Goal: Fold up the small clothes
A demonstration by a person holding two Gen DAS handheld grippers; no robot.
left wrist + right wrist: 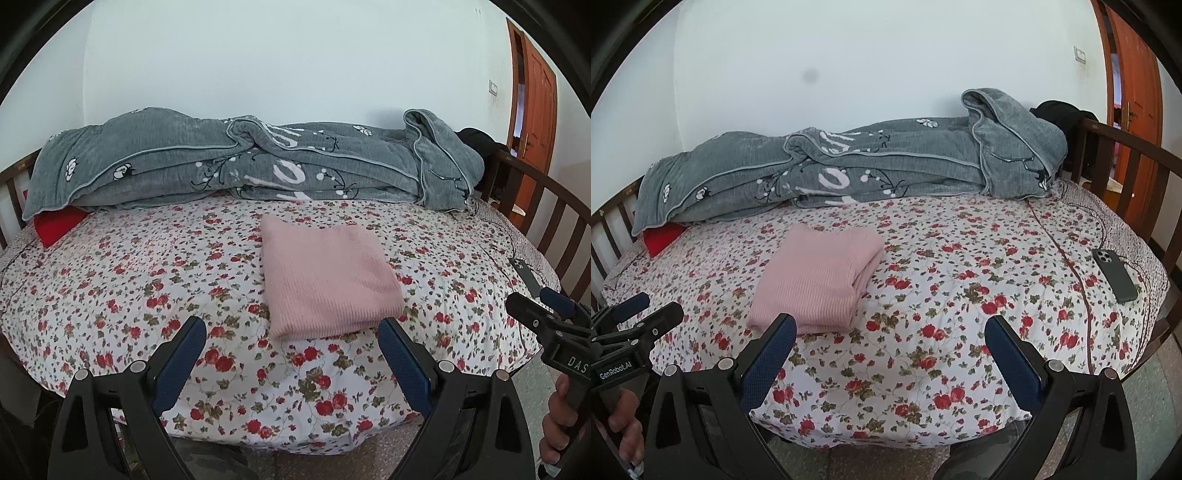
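Pink garment (328,280) lies folded on the bed (147,266), just ahead of the left hand-held gripper (291,328). Both the left and the right hand-held gripper (890,328) are spread, holding nothing.

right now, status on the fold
Left hand-held gripper and right hand-held gripper open, empty. Pink garment folded on bed. Phone clear, right.

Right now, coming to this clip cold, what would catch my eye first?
The folded pink garment lies flat in the middle of the floral bedsheet, with nothing gripping it. Behind it, a rumpled grey quilt stretches along the wall. Both the left hand-held gripper and the right hand-held gripper hover open above the near edge, and a phone rests near the bed's right side.
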